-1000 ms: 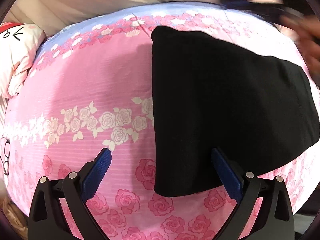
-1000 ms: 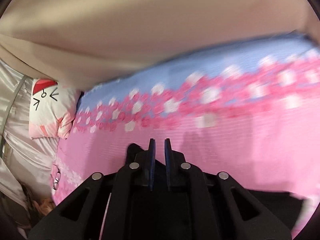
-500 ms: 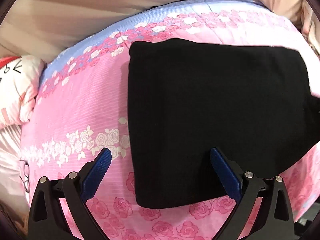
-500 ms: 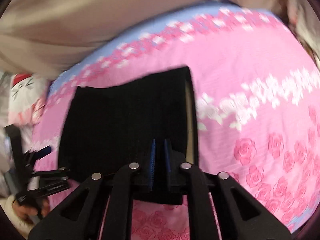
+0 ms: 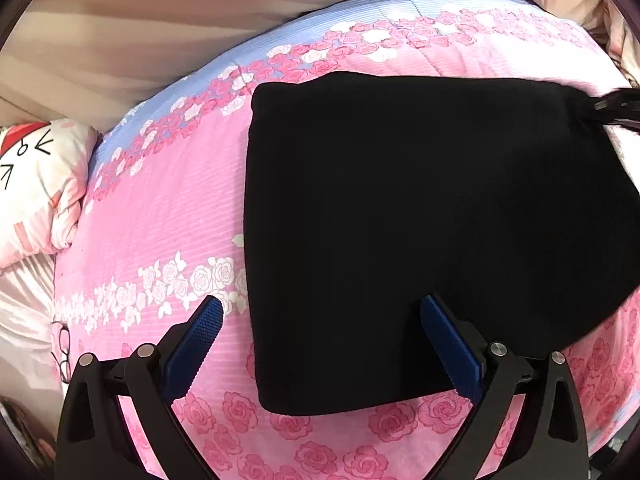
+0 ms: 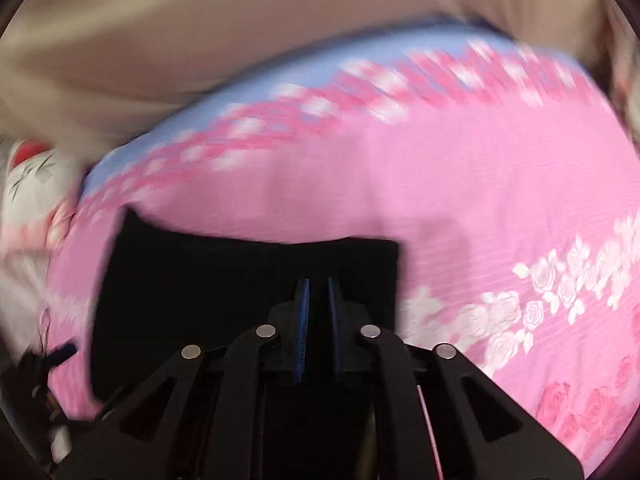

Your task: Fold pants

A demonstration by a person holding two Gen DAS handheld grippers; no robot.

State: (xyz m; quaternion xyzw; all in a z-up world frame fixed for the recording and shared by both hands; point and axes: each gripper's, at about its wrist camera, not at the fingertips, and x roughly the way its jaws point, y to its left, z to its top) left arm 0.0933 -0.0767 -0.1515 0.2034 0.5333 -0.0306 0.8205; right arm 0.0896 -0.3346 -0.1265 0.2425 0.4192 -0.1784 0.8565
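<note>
Left wrist, tongs (image 5: 318, 344) spread over pants (image 5: 420, 232)

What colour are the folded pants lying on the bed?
Plain black, with no pattern visible. The pants show best in the left wrist view, against the pink rose-print bedspread.

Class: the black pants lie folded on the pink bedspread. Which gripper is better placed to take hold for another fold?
Probably the left gripper: its jaws stand open astride the black pants' near left edge. The right gripper is shut.
</note>
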